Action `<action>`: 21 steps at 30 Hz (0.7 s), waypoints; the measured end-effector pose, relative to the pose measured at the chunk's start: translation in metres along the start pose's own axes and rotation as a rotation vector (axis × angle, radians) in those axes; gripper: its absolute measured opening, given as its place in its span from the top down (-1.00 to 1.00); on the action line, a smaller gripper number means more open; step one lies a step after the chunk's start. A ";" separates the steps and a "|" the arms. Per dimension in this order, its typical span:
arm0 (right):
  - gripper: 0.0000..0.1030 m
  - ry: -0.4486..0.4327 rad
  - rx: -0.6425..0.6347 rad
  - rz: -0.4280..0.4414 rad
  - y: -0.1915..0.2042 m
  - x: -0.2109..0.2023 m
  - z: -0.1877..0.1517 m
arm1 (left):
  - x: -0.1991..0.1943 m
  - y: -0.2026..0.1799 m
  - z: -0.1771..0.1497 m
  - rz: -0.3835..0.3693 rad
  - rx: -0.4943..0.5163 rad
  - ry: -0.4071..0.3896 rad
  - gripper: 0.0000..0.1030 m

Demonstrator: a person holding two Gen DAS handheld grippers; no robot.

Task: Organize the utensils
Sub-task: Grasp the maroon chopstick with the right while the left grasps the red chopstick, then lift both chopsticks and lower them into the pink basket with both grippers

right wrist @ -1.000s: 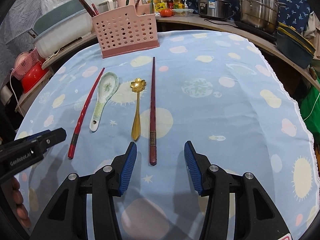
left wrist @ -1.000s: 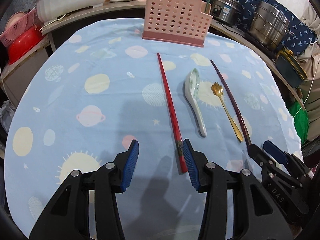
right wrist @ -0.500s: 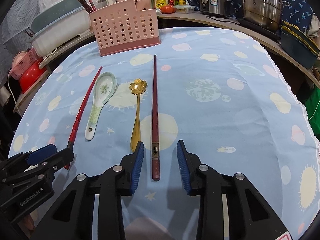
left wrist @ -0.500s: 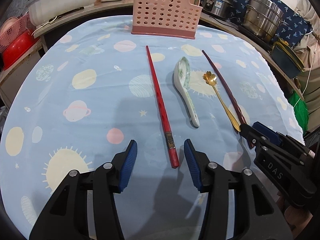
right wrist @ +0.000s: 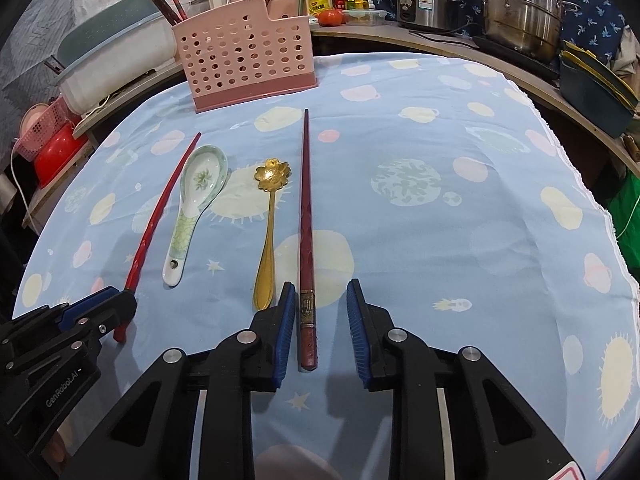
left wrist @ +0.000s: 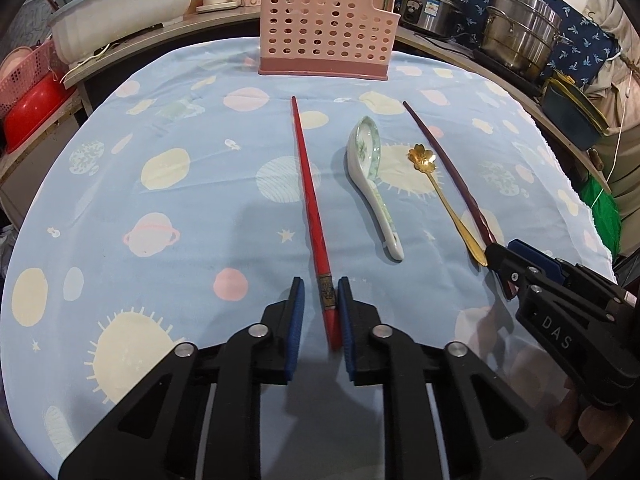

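Flat in a row before pink utensil holder (right wrist: 246, 62): red chopstick (left wrist: 310, 200), ceramic spoon (right wrist: 194, 204), gold flower spoon (right wrist: 269, 232), maroon chopstick (right wrist: 306, 232).

glossy ceramic spoon (left wrist: 374, 184), matt tablecloth (left wrist: 180, 208)

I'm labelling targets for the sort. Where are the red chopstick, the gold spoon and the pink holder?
red chopstick (left wrist: 310, 200), left wrist view, mid-shaft.
gold spoon (right wrist: 273, 175), right wrist view, flower-shaped bowl.
pink holder (left wrist: 320, 36), left wrist view, perforated front wall.
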State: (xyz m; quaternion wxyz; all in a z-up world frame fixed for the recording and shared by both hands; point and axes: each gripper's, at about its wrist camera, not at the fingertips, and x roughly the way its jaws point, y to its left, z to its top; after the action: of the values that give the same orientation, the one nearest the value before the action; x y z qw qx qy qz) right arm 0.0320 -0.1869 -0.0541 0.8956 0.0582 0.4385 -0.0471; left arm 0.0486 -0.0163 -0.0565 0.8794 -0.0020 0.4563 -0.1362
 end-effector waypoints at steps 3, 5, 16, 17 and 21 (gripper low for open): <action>0.64 -0.001 0.009 0.000 -0.002 0.000 0.000 | 0.000 0.002 0.000 -0.004 -0.006 0.001 0.84; 0.72 0.000 0.012 0.000 -0.003 -0.001 -0.001 | -0.001 0.003 0.000 -0.007 -0.007 0.003 0.84; 0.84 -0.003 0.024 0.005 -0.009 -0.015 -0.011 | -0.016 0.010 -0.002 -0.007 -0.020 -0.009 0.86; 0.84 -0.006 0.027 0.006 -0.010 -0.017 -0.012 | -0.018 0.010 -0.002 -0.006 -0.019 -0.013 0.86; 0.85 -0.022 0.040 0.012 -0.014 -0.030 -0.016 | -0.032 0.012 -0.002 -0.005 -0.020 -0.035 0.86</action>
State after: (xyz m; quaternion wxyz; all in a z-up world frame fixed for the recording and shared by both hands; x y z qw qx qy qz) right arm -0.0008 -0.1975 -0.0407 0.8993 0.0779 0.4272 -0.0511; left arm 0.0326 0.0034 -0.0330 0.8867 -0.0142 0.4423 -0.1337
